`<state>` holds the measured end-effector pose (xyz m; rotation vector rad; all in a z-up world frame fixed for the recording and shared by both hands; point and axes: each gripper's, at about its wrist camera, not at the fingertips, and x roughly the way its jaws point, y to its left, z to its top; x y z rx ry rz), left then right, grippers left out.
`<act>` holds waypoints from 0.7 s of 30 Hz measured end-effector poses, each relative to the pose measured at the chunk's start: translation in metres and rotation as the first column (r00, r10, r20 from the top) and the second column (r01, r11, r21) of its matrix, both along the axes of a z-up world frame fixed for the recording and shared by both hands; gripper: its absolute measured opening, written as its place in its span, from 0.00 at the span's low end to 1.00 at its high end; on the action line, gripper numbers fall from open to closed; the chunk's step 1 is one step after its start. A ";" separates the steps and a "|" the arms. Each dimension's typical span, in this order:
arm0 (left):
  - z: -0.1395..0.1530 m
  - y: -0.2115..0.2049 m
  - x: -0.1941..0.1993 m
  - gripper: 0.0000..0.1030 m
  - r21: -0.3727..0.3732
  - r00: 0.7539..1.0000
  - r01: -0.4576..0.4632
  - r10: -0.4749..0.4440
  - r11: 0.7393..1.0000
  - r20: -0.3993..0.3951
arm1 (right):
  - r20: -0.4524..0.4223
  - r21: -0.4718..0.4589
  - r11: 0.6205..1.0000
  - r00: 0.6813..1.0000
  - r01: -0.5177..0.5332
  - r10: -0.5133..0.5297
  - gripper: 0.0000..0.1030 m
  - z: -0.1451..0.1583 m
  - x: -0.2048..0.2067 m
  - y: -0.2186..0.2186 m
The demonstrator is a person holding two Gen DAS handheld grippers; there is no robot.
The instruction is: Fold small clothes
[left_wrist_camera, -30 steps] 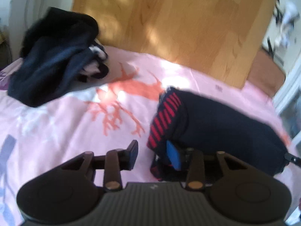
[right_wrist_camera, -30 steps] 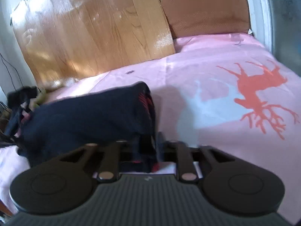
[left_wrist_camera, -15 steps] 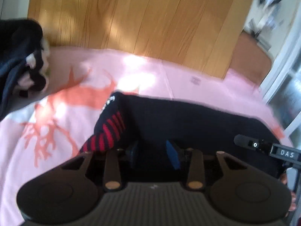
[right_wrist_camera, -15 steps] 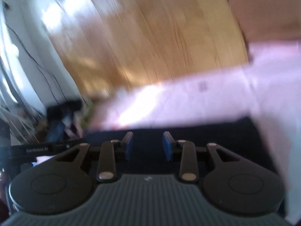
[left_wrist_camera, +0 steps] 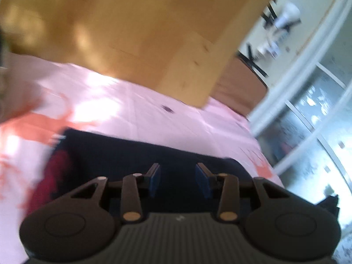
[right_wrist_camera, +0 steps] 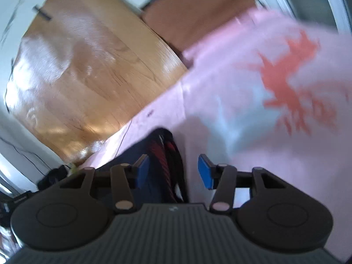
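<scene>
While a dark garment (left_wrist_camera: 136, 154) with a red-striped cuff lies flattened on the pink bed sheet (left_wrist_camera: 154, 118), a fold looks just laid and the grips are coming off it. From the left wrist view, the left gripper (left_wrist_camera: 177, 179) hovers low over the navy cloth, its jaws parted to a moderate gap with dark fabric showing between the blue pads; whether they touch it cannot be told through the blur. A wooden board (left_wrist_camera: 132, 33) leans behind the bed. From the right wrist view, the right gripper (right_wrist_camera: 172, 171) sits at the garment's striped end (right_wrist_camera: 167, 151), its jaws having just been opening and now spread wide, the cuff between them but not pinched. Judging by this, the next move calls for finding a fresh edge to grasp with both grippers, or smoothing the fold, taking care not to drag the loose cuff out of place.
</scene>
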<state>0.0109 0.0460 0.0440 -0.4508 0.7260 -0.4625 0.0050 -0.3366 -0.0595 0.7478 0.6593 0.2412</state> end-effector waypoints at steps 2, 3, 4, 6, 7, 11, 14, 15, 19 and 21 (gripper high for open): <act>-0.015 -0.017 0.014 0.33 -0.003 0.998 0.040 -0.040 0.999 -0.048 | -0.031 0.041 0.997 0.998 -0.062 0.064 0.59 -0.011 0.006 0.010; -0.027 -0.024 0.022 0.30 0.020 0.995 0.042 -0.040 0.999 -0.094 | -0.014 0.033 0.996 0.997 -0.081 0.082 0.58 -0.012 0.008 0.017; -0.037 -0.027 0.024 0.15 0.041 0.995 0.027 -0.023 0.999 -0.092 | -0.011 0.025 0.995 0.995 -0.094 0.095 0.57 -0.009 0.010 0.025; -0.044 -0.025 0.022 0.07 0.068 0.997 0.004 0.001 0.998 -0.073 | -0.026 0.036 0.994 0.995 -0.100 0.101 0.44 -0.010 0.015 0.035; -0.046 -0.019 0.023 0.07 0.027 0.995 -0.001 0.003 1.000 -0.096 | -0.039 0.052 0.993 0.994 -0.104 0.106 0.39 -0.012 0.018 0.037; -0.050 -0.014 0.027 0.07 -0.010 0.992 -0.002 0.000 1.000 -0.124 | -0.018 0.183 0.976 0.992 -0.116 0.122 0.27 0.000 0.026 0.031; -0.042 -0.023 0.022 0.07 0.066 0.995 -0.002 0.008 0.998 -0.094 | 0.120 0.122 0.968 0.971 -0.219 0.205 0.27 0.051 0.017 0.053; -0.035 -0.019 0.021 0.08 0.059 0.995 -0.007 0.013 0.998 -0.100 | 0.150 0.087 0.963 0.959 -0.256 0.242 0.27 0.066 0.017 0.068; 0.008 0.054 -0.022 0.23 -0.057 0.992 -0.118 0.120 0.991 0.028 | 0.207 -0.146 0.889 0.865 -0.434 0.456 0.27 0.117 0.018 0.160; 0.029 0.102 -0.050 0.34 -0.094 0.965 -0.239 0.247 0.967 0.093 | 0.188 -0.252 0.826 0.812 -0.504 0.553 0.28 0.124 0.023 0.211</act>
